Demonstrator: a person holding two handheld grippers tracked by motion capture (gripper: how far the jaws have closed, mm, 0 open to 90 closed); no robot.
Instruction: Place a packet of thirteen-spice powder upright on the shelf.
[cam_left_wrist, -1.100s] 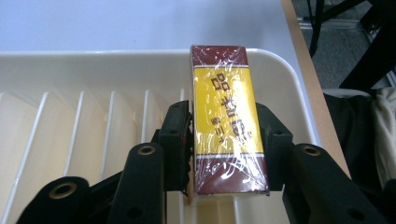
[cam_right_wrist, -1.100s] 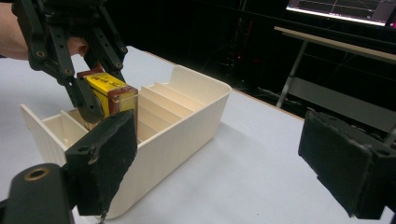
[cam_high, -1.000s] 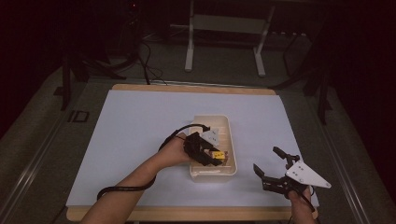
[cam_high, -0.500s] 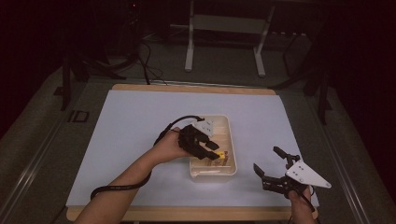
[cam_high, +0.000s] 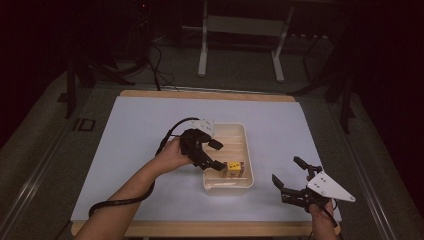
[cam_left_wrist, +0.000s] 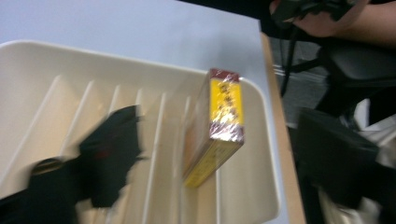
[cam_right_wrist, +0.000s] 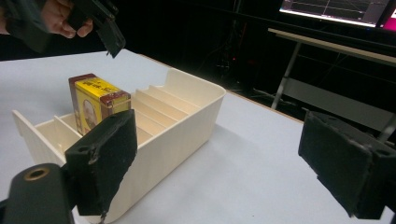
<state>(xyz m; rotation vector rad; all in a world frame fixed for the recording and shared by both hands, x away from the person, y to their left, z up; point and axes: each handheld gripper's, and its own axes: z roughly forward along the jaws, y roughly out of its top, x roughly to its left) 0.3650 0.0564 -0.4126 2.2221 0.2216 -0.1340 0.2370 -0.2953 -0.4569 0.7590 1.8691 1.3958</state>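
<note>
A yellow box with dark red ends (cam_high: 233, 169) stands on edge in a near slot of the cream slotted tray (cam_high: 245, 131). My left gripper (cam_high: 217, 155) hovers open over the tray's left side, just clear of the box. In the left gripper view the box (cam_left_wrist: 219, 126) stands upright in the tray (cam_left_wrist: 93, 51), with the blurred jaws wide apart on either side of it. My right gripper (cam_high: 286, 170) is open near the front right of the table. The right gripper view looks past its open jaws at the box (cam_right_wrist: 95, 105), the tray (cam_right_wrist: 177, 135) and the left gripper (cam_right_wrist: 100, 23) above them.
A pale blue mat (cam_high: 140, 130) covers the wooden table. The tray's other slots (cam_high: 232, 142) hold nothing. Dark floor, table legs (cam_high: 202, 45) and cables lie beyond the far edge. The table's front edge (cam_high: 200, 229) runs close below my right gripper.
My left gripper let go of the yellow box in the tray, opened, and drew back up and to the left. The right gripper stayed about where it was.
</note>
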